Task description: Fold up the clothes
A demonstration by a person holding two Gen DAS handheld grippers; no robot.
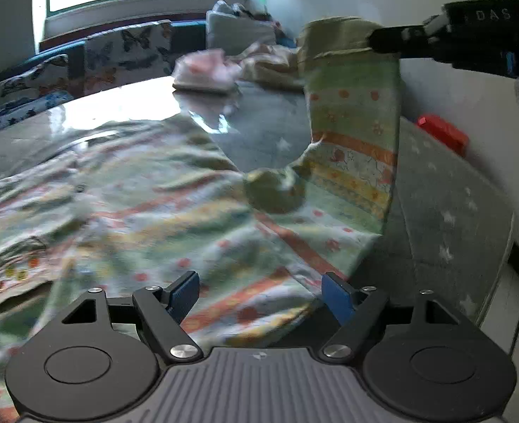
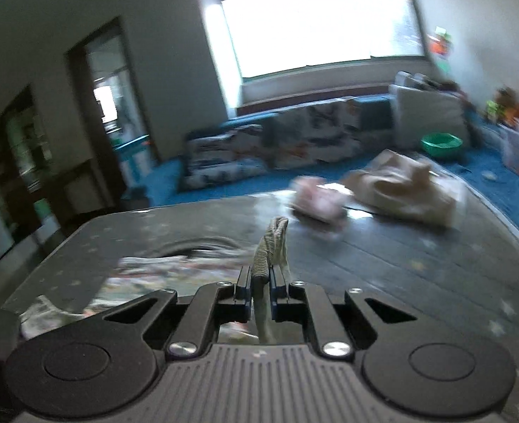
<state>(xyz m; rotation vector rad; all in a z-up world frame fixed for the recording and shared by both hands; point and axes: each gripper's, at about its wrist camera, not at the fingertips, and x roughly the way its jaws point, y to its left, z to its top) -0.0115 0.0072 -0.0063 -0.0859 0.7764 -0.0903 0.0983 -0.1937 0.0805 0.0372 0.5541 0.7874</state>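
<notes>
Cloth fills the lower left of the left wrist view: a striped green garment (image 1: 146, 211) spread over the desk (image 1: 446, 211), the left tool (image 1: 261, 298) hanging wide and empty above it. Its sleeve (image 1: 354, 134) rises to the upper right, pinched at the ribbed cuff (image 2: 272, 250) by the right tool (image 2: 260, 282), jaws narrow. Soft, light and floppy, it likely handles best by hems and cuffs. Folded pink clothes (image 1: 206, 70) lie farther back.

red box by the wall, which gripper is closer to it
Right. The right gripper hangs above the table, up over the red box, shut on a green cuff. The left gripper sits open over the spread garment, farther off.
</notes>
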